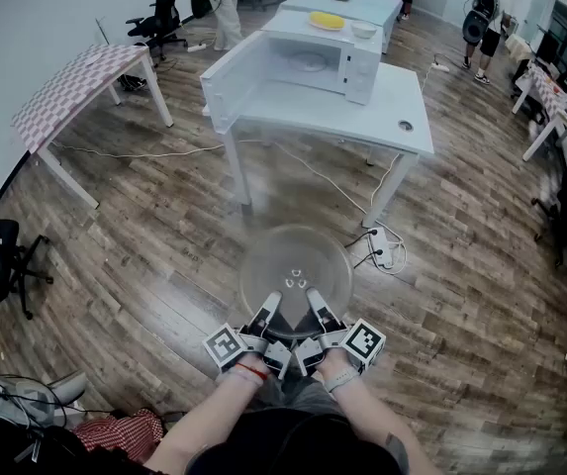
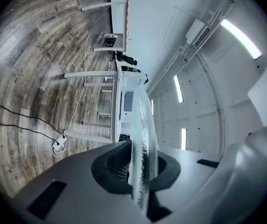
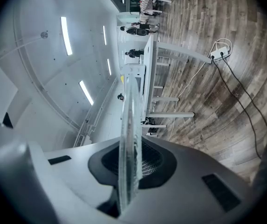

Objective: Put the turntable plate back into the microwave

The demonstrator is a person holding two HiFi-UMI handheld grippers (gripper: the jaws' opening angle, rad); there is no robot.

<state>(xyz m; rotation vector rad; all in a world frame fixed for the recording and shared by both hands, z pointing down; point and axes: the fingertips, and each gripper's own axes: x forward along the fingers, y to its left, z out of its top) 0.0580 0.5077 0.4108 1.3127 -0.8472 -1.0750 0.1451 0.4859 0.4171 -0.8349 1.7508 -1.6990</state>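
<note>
Where the plate lies: the round clear glass turntable plate [image 1: 295, 265] is held level over the wood-plank floor [image 1: 154, 255], well apart from the microwave ahead.
Left gripper [image 1: 272, 303]: clamped on the plate's near rim; its own view shows the glass [image 2: 142, 125] edge-on between the jaws [image 2: 140, 168].
Right gripper [image 1: 315, 303]: also gripping the near rim [image 3: 127, 115], just beside the left one [image 3: 131, 166].
White microwave [image 1: 313, 62]: stands on a white table [image 1: 402, 102] with its door [image 1: 226, 89] swung open.

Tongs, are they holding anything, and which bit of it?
Yes. The left tongs and right tongs are both shut on the glass turntable plate, pinching its near rim side by side.
</note>
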